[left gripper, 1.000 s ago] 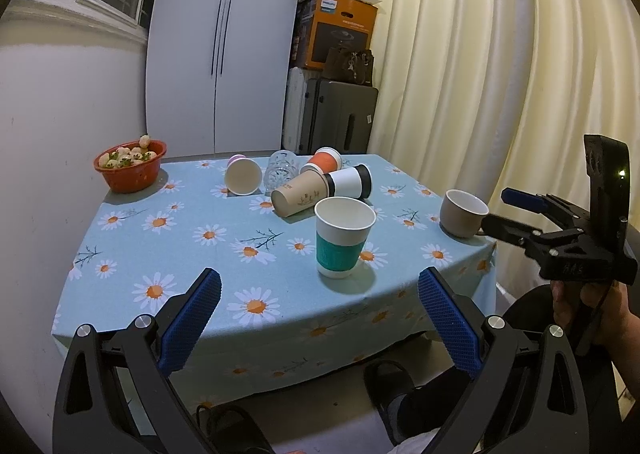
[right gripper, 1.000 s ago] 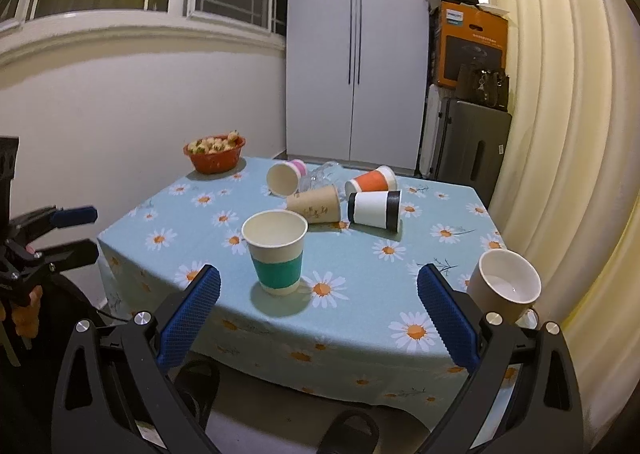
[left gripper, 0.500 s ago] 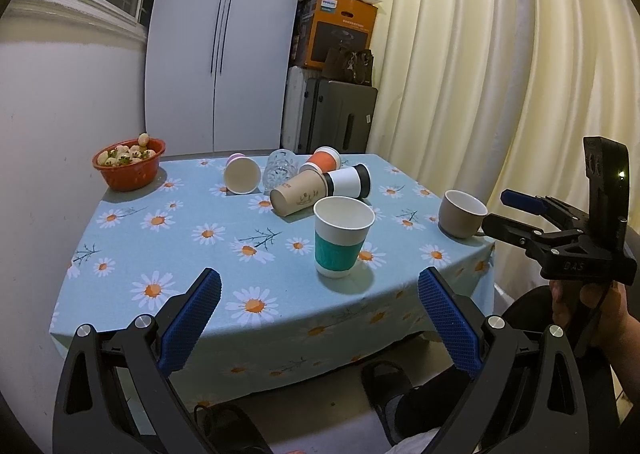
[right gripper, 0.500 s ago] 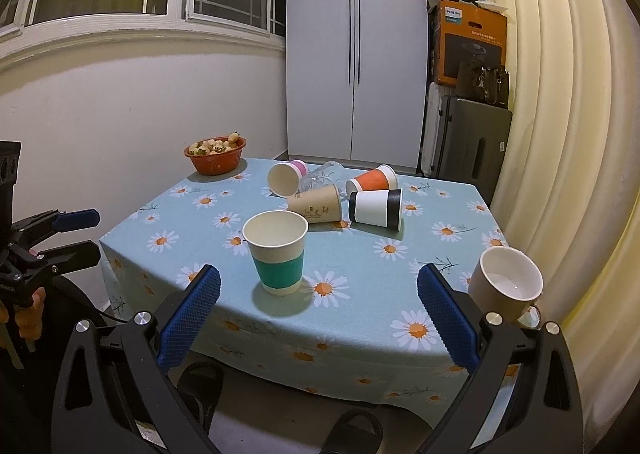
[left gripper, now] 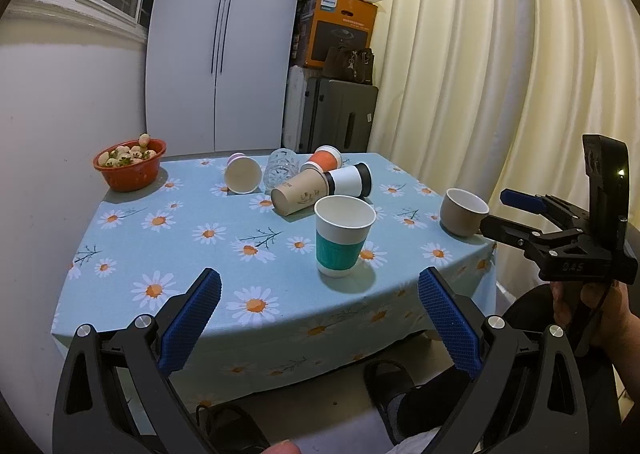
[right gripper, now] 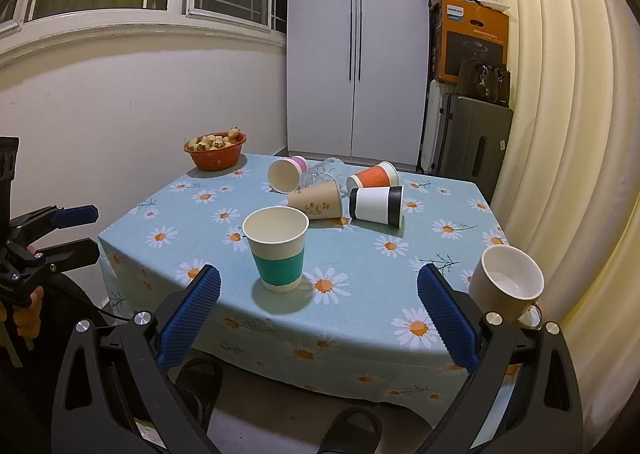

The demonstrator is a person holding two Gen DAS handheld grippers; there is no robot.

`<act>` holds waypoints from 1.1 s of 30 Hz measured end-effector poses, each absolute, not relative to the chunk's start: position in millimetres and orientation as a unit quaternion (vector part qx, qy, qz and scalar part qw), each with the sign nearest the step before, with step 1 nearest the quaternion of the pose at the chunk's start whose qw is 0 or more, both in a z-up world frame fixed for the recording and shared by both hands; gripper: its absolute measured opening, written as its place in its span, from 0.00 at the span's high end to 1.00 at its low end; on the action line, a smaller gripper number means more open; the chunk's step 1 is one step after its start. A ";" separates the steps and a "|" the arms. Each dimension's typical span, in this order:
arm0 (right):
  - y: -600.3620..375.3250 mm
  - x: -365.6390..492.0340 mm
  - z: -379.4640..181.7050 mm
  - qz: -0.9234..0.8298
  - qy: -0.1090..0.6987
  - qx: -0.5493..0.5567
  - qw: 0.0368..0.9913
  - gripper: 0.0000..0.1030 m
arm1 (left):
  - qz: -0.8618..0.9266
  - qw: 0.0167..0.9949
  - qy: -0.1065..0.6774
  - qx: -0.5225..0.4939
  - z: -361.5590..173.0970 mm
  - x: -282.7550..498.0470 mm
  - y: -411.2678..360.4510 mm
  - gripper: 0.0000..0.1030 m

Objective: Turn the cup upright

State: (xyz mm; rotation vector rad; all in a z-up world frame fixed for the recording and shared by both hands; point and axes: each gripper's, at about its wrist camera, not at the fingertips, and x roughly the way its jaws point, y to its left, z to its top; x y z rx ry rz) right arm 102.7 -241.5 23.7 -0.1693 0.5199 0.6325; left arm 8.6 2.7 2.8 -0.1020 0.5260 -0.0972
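Note:
A teal-banded paper cup stands upright near the table's front edge. Behind it several cups lie on their sides: a brown paper cup, a black-and-white cup, an orange cup, a pink-rimmed cup and a clear glass. A beige mug stands upright at the right edge. My left gripper and right gripper are open, empty, held before the table's front edge.
A red bowl of fruit sits at the table's far left corner. The daisy tablecloth drapes over the table's edges. Curtains hang on the right; a cabinet and a suitcase stand behind.
Both grippers have drifted slightly; the table and cups sit marginally higher and further left in view. Nothing on the table has moved.

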 end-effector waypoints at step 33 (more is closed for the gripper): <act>-240.3 105.4 19.0 0.305 0.261 -0.087 0.912 0.05 | -0.041 0.964 0.261 -0.041 1.7 8.4 -0.1 0.06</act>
